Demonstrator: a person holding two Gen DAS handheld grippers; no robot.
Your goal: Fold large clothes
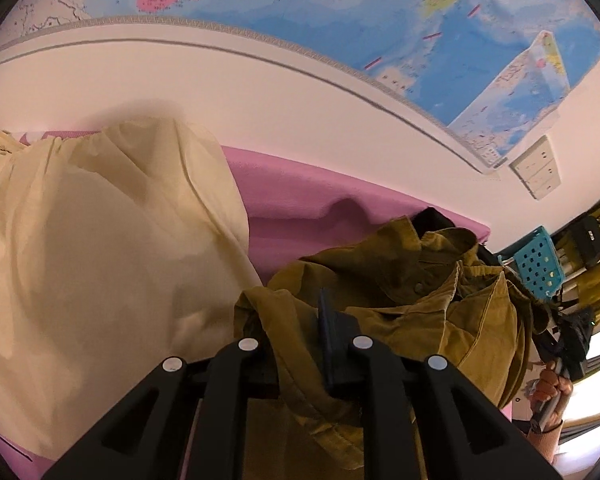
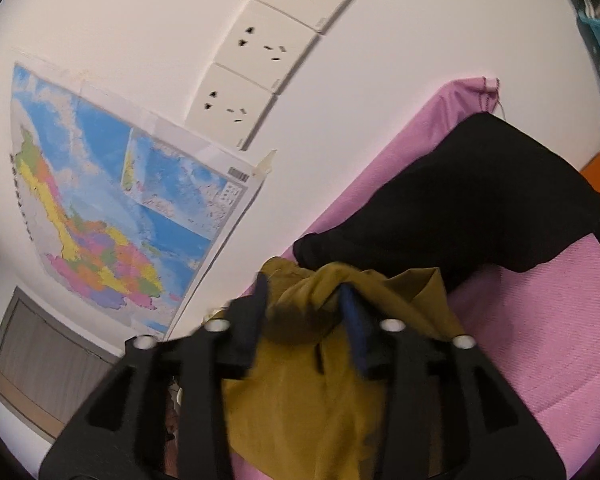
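Observation:
An olive-brown corduroy garment (image 1: 400, 280) lies bunched on the pink cover (image 1: 300, 200). My left gripper (image 1: 300, 320) is shut on a fold of it; one blue pad (image 1: 328, 340) shows and cloth drapes over the other finger. In the right wrist view the same olive garment (image 2: 300, 380) hangs between the fingers of my right gripper (image 2: 306, 300). Its jaws stand apart, with cloth bulging loosely between the blue fingers (image 2: 354, 328). A hand (image 1: 552, 384) holding the right gripper shows at the far right of the left wrist view.
A cream garment (image 1: 100, 260) is spread over the left of the pink cover. A black garment (image 2: 460, 200) lies beyond the olive one, near the wall. A map (image 2: 100, 220) and sockets (image 2: 260, 52) are on the wall. A teal basket (image 1: 540, 268) stands at the right.

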